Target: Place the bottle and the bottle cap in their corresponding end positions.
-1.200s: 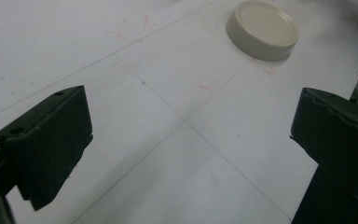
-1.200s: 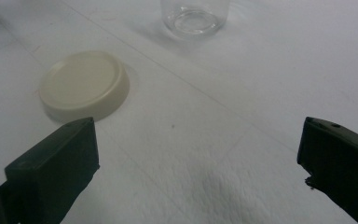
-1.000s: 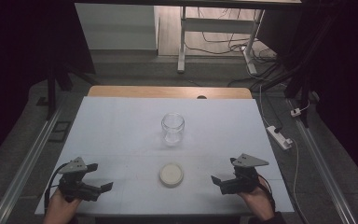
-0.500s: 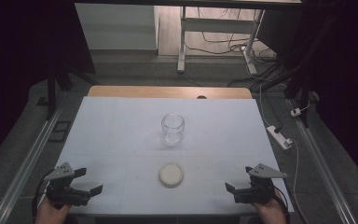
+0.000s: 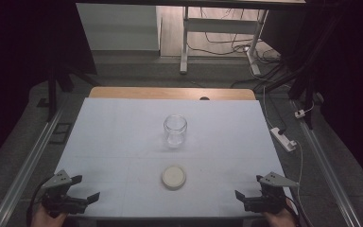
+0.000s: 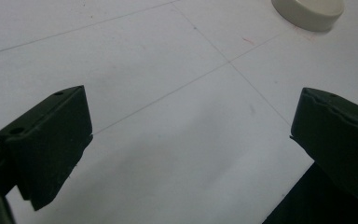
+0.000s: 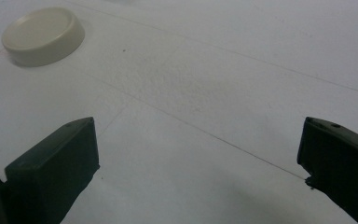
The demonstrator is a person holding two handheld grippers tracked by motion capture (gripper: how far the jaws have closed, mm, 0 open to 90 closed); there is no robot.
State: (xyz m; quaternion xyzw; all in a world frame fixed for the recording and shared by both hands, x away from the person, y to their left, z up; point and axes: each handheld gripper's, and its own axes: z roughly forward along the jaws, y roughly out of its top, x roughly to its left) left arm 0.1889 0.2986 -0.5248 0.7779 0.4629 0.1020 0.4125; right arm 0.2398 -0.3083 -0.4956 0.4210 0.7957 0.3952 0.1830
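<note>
Lying between both grippers, the cream lid (image 5: pixel 174 176) is kept well apart from the left gripper (image 5: pixel 86 199) and right gripper (image 5: pixel 242 199) (jaws spread wide, nothing pinched).

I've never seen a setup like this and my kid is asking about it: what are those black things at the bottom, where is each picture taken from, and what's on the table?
The black things are hand-held tools with two jaws, one in each of a person's hands: the left gripper and the right gripper. One camera looks down from above the table. The other two ride on the grippers and look along their jaws. On the white surface stand a clear glass jar, open at the top, and nearer the person a cream round lid, lying apart from it. Both grippers are open near the table's front edge and hold nothing.
</note>
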